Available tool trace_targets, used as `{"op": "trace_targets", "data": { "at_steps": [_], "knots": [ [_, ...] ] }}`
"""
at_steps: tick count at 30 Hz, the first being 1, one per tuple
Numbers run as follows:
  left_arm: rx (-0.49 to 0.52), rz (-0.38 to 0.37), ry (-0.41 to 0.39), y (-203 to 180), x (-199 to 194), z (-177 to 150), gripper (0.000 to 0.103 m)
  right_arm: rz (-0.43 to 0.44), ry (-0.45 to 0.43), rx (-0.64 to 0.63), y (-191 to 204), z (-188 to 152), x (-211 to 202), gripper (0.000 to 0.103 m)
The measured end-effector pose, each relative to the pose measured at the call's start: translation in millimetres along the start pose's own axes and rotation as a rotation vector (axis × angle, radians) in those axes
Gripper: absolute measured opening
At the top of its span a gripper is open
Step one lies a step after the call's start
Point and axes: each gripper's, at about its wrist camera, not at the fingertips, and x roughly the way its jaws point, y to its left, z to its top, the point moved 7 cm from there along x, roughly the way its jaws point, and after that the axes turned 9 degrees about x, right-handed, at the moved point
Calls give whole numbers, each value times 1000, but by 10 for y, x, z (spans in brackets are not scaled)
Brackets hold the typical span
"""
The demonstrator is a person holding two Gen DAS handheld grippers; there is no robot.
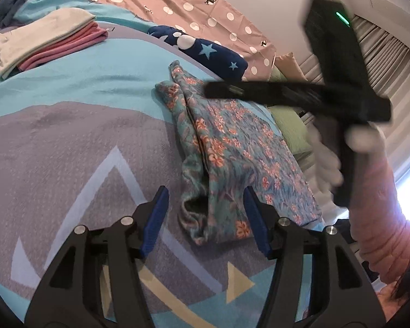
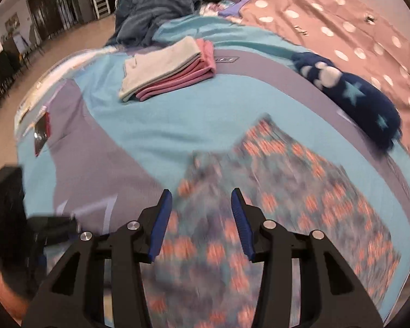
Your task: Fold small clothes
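- Floral garment lies flat on the bed cover, partly folded lengthwise, with a raised ridge along its left side.
- Left claw hovers just above the garment's near end; jaws apart, blue pads touching no cloth, the open leg hem between and just beyond them.
- Right claw is over the same garment, which fills the space ahead of and beneath it; jaws apart, nothing pinched. Its view is blurred, so fine detail is unreadable.
- Handling, as judged: thin, light, limp fabric; likely to slide and bunch rather than hold a crease. Best taken at the hem corners or along the folded ridge, pinching all layers together.
- Beyond the left claw, far left: a folded stack, cream on pink, well apart from the garment.
- Ahead: a navy star-print item just past the garment's far end; a fold carried that way could land on it.
- Further back: a polka-dot sheet and a heap of dark clothes.
- The right-hand tool and the person's pink sleeve cross the right side of the left view, close above the garment.
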Motion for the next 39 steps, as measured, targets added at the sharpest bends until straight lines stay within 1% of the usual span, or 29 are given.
{"op": "trace_targets", "data": {
  "at_steps": [3, 5, 6, 8, 9, 10, 11, 12, 13, 14, 16, 18, 19, 20, 21, 23, 24, 25, 27, 29, 30, 31, 33, 35, 36, 39],
  "knots": [
    [-7, -14, 0, 11, 13, -2, 58, -31, 45, -55, 83, 181, 230, 46],
    [-7, -14, 1, 14, 17, -7, 57, -61, 88, -70, 84, 258, 382, 46],
    [-5, -11, 3, 10, 21, -9, 56, -80, 110, -76, 80, 281, 448, 46],
    [5, -2, 8, -8, 18, -25, 55, -152, 157, -120, 72, 286, 597, 46],
    [6, 2, 11, -11, 21, -25, 47, -187, 174, -142, 67, 277, 655, 45],
    [2, 0, 17, -2, 31, -28, 35, -217, 185, -159, 55, 262, 698, 34],
    [-14, -1, 25, 22, 45, -40, 30, -231, 195, -167, 41, 254, 726, 22],
    [-38, -9, 29, 54, 53, -50, 20, -226, 201, -158, 31, 257, 734, 2],
    [-57, -26, 32, 67, 52, -61, 14, -218, 181, -124, 9, 302, 694, 2],
    [-54, -27, 30, 52, 37, -66, 12, -198, 142, -94, 2, 365, 628, 2],
    [4, 4, 36, -73, -13, -104, 10, -134, 70, -17, -49, 492, 509, 1],
    [26, 49, 66, -120, -3, -185, 9, -107, 84, 25, -131, 514, 573, 0],
    [24, 60, 71, -114, 2, -210, 9, -84, 104, 41, -168, 485, 656, 0],
    [15, 60, 68, -99, -5, -227, 9, -66, 107, 51, -186, 469, 696, 0],
    [3, 54, 63, -82, -19, -231, 9, -39, 99, 68, -205, 463, 705, 0],
    [-16, 45, 53, -59, -61, -241, 9, 32, 24, 130, -274, 540, 594, 0],
    [-17, 40, 49, -56, -87, -254, 10, 57, -10, 161, -311, 598, 509, 3],
    [-20, 38, 44, -48, -127, -264, 13, 85, -42, 200, -369, 636, 388, 11],
    [-33, 37, 34, -22, -202, -282, 15, 95, -94, 231, -437, 634, 153, 24],
    [-38, 39, 18, 3, -305, -308, 21, 79, -140, 168, -411, 510, -130, 26],
    [-40, 34, 11, 13, -344, -314, 26, 79, -149, 137, -380, 434, -214, 29],
    [-42, 27, 5, 26, -376, -315, 29, 83, -158, 87, -307, 250, -351, 32],
    [-49, 15, -5, 70, -426, -317, 32, 94, -155, 24, -192, -26, -470, 34],
    [-59, 5, -10, 98, -435, -295, 32, 92, -133, -72, -16, -425, -553, 36],
    [-60, -3, -11, 103, -432, -286, 33, 81, -120, -135, 106, -680, -581, 37],
    [-37, -2, 4, 56, -364, -263, 35, 71, -89, -225, 301, -1168, -581, 37]
  ]
}}
